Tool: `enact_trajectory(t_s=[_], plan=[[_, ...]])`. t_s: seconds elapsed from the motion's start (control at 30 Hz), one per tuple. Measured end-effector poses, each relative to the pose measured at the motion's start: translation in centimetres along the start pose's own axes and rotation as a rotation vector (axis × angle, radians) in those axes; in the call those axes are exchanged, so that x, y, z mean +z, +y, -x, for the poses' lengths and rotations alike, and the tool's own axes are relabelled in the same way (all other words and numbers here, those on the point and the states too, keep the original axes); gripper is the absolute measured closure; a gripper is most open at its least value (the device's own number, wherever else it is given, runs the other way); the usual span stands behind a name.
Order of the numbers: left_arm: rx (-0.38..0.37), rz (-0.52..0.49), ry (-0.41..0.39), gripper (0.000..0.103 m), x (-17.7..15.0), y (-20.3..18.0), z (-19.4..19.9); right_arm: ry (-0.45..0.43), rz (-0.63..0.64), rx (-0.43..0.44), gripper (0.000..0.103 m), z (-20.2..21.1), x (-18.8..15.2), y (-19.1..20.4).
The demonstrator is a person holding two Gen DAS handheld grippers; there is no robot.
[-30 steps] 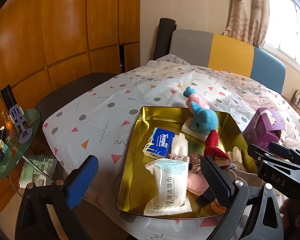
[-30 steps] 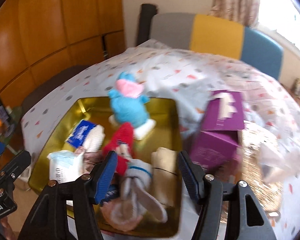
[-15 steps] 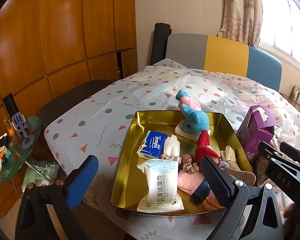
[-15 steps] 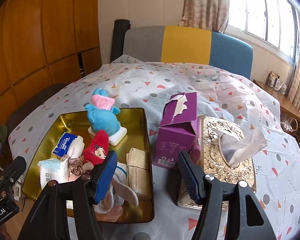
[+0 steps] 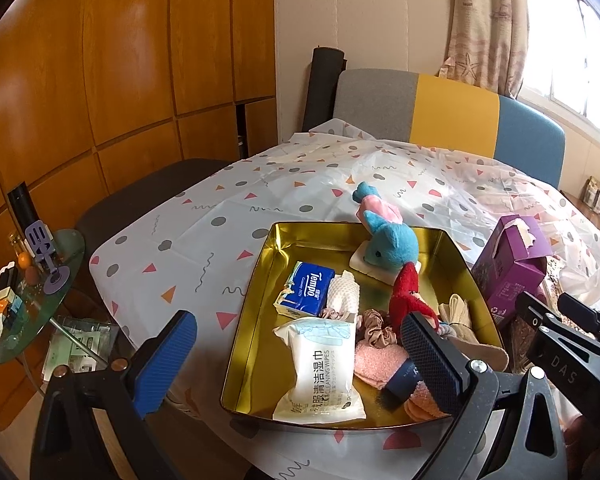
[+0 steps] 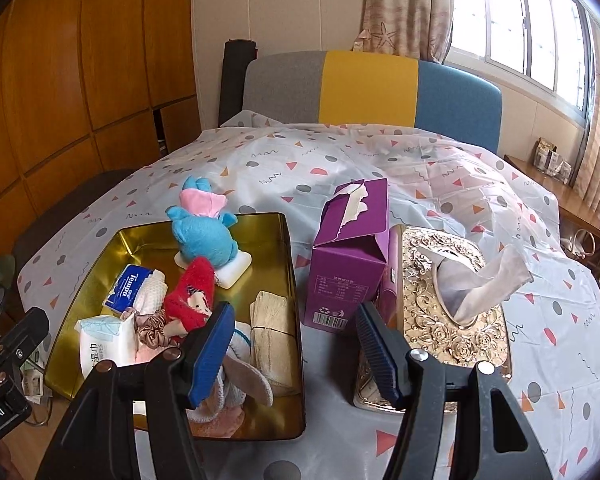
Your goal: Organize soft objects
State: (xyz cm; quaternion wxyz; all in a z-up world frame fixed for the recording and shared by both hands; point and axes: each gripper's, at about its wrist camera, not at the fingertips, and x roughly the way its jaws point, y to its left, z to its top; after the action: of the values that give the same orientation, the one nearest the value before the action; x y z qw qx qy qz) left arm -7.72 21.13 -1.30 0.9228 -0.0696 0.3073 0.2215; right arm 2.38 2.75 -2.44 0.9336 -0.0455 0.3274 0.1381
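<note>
Both grippers point(image 5: 298, 354) point(image 6: 296, 350) spread, empty; purple box point(image 6: 350, 258) touching gold tissue box point(image 6: 452, 304), beside tray point(image 6: 290, 264).

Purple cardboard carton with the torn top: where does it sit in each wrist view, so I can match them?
Left wrist: the purple cardboard carton stands at the right edge, just right of the gold metal tray, behind the right gripper.
Right wrist: the carton stands centre frame, between the tray and the ornate gold tissue box.
Shared landmark: the blue plush toy at the tray's far end.
</note>
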Motion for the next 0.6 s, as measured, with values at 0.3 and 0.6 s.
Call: enact_trajectory(t_s=[0.3,0.6], plan=[[0.007,0.005,0.004,0.000,-0.05,0.15,-0.06,0.003,0.004,0.003,0.039,-0.04,-0.08,0.19],[0.009,0.006,0.008,0.000,-0.21,0.12,-0.02,0.010,0.006,0.007,0.039,-0.22,-0.11,0.34]])
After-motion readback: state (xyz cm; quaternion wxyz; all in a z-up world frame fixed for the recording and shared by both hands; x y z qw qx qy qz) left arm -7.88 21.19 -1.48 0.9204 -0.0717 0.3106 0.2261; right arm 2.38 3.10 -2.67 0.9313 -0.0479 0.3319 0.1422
